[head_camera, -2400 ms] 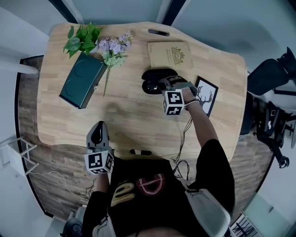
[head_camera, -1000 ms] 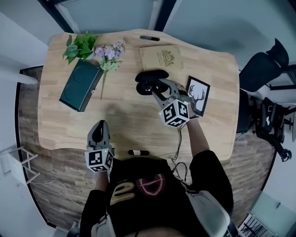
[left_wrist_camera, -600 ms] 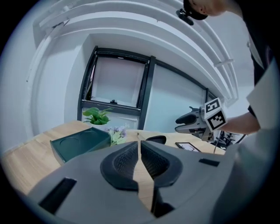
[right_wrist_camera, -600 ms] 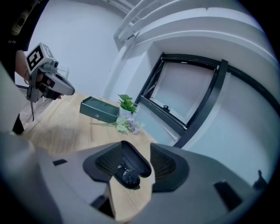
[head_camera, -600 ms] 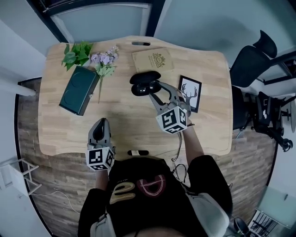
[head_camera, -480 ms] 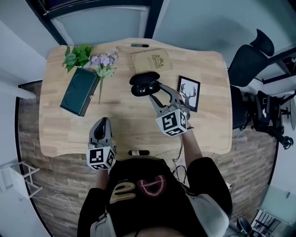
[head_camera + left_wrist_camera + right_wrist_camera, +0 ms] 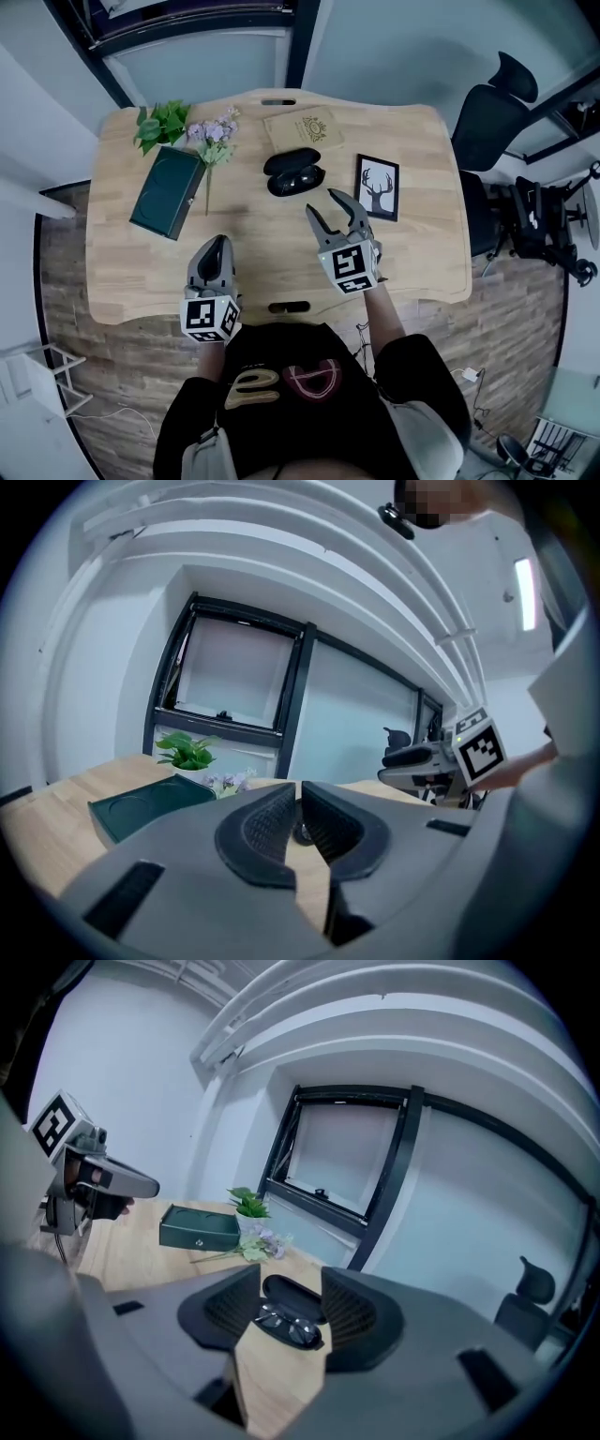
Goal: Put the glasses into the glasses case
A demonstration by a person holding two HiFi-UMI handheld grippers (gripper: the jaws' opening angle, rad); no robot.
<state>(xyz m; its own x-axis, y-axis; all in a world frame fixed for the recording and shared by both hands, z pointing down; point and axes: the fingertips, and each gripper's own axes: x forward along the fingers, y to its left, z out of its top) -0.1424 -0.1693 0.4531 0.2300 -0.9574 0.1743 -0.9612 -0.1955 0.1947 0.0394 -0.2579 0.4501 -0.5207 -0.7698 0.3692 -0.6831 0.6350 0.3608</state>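
Behind the left gripper's (image 7: 299,797) near-touching jaws: only a dark sliver (image 7: 301,833), too little to name. Too small to read from the head view: print on the tan box (image 7: 303,128). Unidentifiable: dark oblong item (image 7: 288,307) at the tabletop's (image 7: 422,234) near edge. Cut by the right edge: black wheeled gear (image 7: 548,230).

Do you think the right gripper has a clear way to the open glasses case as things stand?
Probably yes: the right gripper, jaws apart and empty, points at the glasses case, with only bare table between them. The deer picture lies off to one side.
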